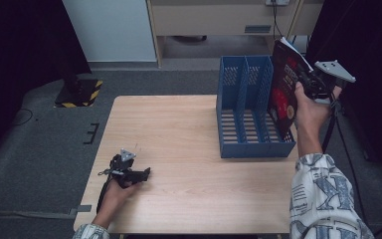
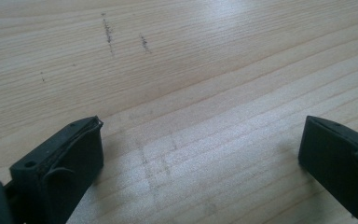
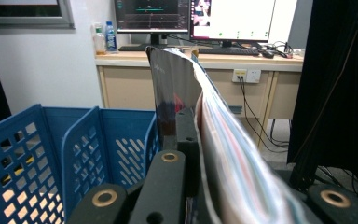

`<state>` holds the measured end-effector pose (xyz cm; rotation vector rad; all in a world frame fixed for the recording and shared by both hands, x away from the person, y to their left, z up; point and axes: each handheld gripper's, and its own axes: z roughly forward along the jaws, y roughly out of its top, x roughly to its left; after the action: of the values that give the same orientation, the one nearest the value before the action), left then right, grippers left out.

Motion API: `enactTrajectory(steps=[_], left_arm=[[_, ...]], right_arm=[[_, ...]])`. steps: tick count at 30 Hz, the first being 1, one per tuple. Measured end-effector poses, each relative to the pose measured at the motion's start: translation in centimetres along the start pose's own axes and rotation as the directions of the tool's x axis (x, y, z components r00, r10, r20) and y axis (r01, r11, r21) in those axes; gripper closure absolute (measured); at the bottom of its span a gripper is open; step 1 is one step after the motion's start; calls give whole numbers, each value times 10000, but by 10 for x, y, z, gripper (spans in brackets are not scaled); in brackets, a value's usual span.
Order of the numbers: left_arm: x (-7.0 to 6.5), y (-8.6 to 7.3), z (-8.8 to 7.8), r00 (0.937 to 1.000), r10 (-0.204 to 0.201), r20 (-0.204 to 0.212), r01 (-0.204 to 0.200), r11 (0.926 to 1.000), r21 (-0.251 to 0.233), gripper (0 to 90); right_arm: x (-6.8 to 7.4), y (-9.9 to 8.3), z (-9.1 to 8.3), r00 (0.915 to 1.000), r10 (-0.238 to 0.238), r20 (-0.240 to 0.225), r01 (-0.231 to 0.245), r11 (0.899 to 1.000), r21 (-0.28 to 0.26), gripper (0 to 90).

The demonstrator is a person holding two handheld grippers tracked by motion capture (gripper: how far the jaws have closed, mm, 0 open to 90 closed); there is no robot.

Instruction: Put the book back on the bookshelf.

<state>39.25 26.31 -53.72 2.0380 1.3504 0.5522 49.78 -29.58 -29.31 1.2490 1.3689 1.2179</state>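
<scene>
A thin magazine [image 1: 283, 84] with a dark red and black cover stands nearly upright over the rightmost slot of a blue file rack [image 1: 243, 145]; its lower corner dips inside that slot. My right gripper [image 1: 304, 83] is shut on the magazine's right edge, held up by a hand. In the right gripper view the magazine [image 3: 223, 154] bends between the jaws of my right gripper [image 3: 199, 140], and the rack [image 3: 32, 154] sits to its left. My left gripper [image 1: 145, 173] lies on the wooden table [image 1: 179, 124] at the front left. In its own view my left gripper [image 2: 200, 149] is open over bare wood.
The rack's two left slots are empty. A black and yellow striped base [image 1: 79, 93] stands on the floor beyond the table's far left corner. A desk with monitors [image 3: 196, 18] and a dark curtain [image 3: 340, 84] lie behind the rack.
</scene>
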Motion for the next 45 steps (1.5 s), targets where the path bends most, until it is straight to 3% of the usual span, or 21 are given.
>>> enactTrajectory(steps=[7, 14, 16, 27, 45], left_arm=[[0, 0, 0, 10000, -37, -37, 37, 10000, -6, 0], [0, 1, 1, 10000, -50, -43, 50, 10000, -4, 0], [0, 1, 1, 10000, -50, -43, 50, 10000, -3, 0], [0, 1, 1, 10000, -49, -43, 49, 10000, -3, 0], [-1, 1, 1, 9999, -76, -72, 76, 10000, -7, 0]], right_arm=[[-4, -12, 3, 9997, 150, 172, -152, 9998, 138, 871], [1, -21, 10, 9998, 176, 16, -176, 9997, 161, 872], [3, -23, 11, 10000, -68, 13, 68, 9997, 216, 871], [11, -33, 15, 9992, -375, 117, 371, 9986, 368, 872], [5, -51, 22, 9998, -181, 121, 176, 9989, 439, 871]])
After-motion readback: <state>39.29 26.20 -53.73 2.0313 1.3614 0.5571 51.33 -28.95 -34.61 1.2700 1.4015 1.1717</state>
